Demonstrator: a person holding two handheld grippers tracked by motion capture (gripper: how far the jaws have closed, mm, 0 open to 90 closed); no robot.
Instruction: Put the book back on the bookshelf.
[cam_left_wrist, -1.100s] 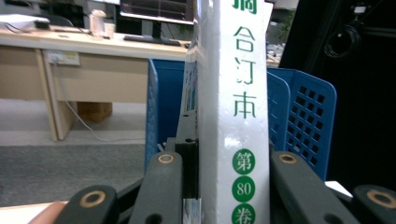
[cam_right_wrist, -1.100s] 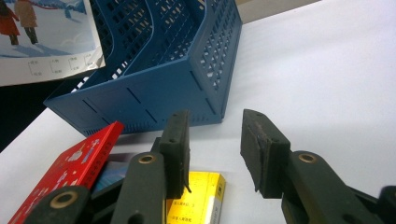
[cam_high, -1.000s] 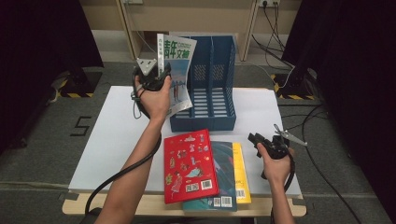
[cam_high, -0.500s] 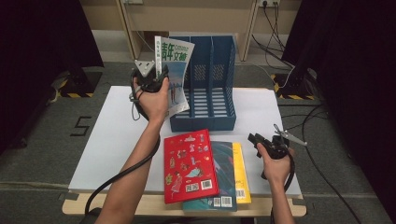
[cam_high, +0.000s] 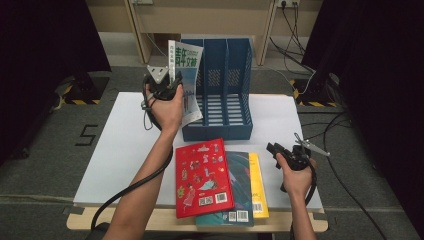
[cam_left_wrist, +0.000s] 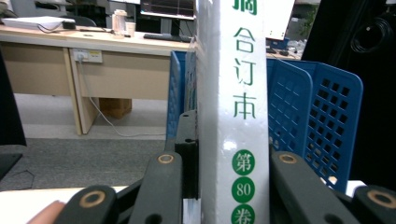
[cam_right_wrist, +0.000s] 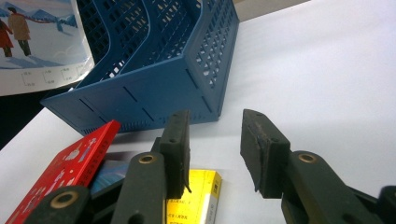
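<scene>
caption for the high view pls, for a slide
Left claw holds a white book upright over the blue file rack; right claw waits open beside the stacked books.

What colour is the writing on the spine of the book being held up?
Green on a white spine, clearest in the left gripper view, where the left gripper clamps it.

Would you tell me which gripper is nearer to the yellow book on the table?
Right. The right gripper hovers open just beside the yellow book; the left gripper is farther off, holding a white volume at the blue file rack.
</scene>
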